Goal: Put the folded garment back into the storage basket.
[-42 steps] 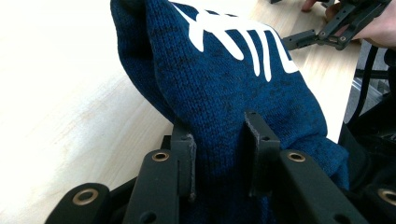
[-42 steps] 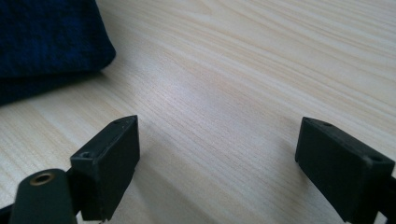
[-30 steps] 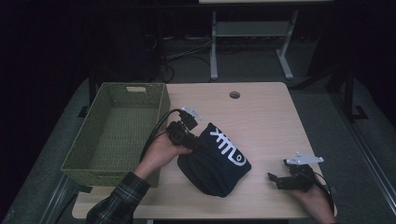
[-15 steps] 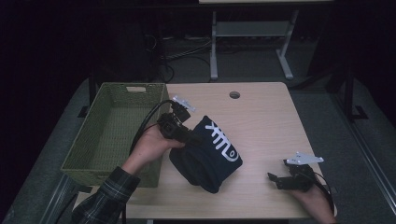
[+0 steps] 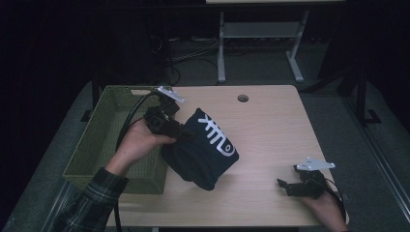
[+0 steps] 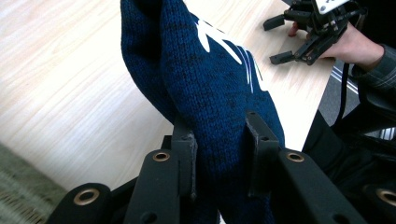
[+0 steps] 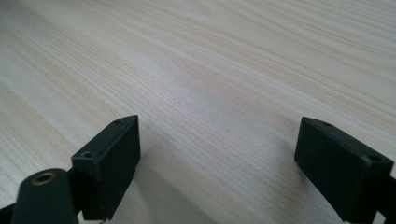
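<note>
Left claw (image 5: 186,134): clenched on a fold of the dark blue knitted hat (image 5: 203,150), jaws pressing the wool from both sides, seen close in the left gripper view (image 6: 219,154). Hat (image 6: 210,79) hanging from the jaws, lifted and tilted above the wooden table (image 5: 275,125), white pattern facing up, lower end close to the tabletop; whether touching, hard to tell. Just behind the claw, on the hand's side: green woven basket (image 5: 92,145), open on top, with nothing visible inside; hat outside it, beside its near right wall. Well apart from that claw, across the table toward the near right corner: right claw (image 5: 290,186), released, jaws spread wide over bare wood (image 7: 215,154), holding nothing.
</note>
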`<state>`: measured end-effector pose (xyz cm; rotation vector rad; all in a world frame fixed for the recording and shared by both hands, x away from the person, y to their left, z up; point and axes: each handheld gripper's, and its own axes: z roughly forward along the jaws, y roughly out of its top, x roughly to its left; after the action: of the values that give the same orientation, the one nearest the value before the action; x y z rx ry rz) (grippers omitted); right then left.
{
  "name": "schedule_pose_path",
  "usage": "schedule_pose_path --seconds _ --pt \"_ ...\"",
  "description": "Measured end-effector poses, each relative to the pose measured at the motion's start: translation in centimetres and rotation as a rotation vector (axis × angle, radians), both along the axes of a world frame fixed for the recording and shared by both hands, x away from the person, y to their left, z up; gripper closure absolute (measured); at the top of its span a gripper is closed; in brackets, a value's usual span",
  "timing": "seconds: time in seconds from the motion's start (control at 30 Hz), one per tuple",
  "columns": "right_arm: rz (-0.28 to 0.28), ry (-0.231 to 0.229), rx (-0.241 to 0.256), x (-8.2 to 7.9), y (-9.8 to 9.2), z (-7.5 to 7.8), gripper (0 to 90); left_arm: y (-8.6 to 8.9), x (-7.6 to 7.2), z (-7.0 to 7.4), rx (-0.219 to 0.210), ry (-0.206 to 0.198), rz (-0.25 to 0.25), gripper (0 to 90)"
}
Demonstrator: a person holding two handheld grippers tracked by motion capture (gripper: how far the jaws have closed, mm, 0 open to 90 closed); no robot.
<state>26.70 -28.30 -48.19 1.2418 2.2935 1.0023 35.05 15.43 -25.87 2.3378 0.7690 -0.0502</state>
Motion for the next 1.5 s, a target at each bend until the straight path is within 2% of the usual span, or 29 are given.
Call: schedule_pose_path --seconds 0.2,0.67,1.23,1.5 --pt "0.000 0.000 0.000 0.0 0.0 0.0 13.9 1.7 -0.2 1.3 -0.015 -0.014 0.022 70.2" --pt "-0.006 0.004 0.001 0.0 0.0 0.0 14.0 5.8 -0.6 4.2 -0.005 -0.039 0.097 70.2" --pt "-0.005 0.001 0.000 0.0 0.0 0.0 14.0 12.5 -1.5 7.5 -0.047 -0.092 0.251 70.4" --pt "-0.007 0.001 0.000 0.0 0.0 0.0 14.0 15.4 -2.1 7.8 -0.063 -0.102 0.314 70.6"
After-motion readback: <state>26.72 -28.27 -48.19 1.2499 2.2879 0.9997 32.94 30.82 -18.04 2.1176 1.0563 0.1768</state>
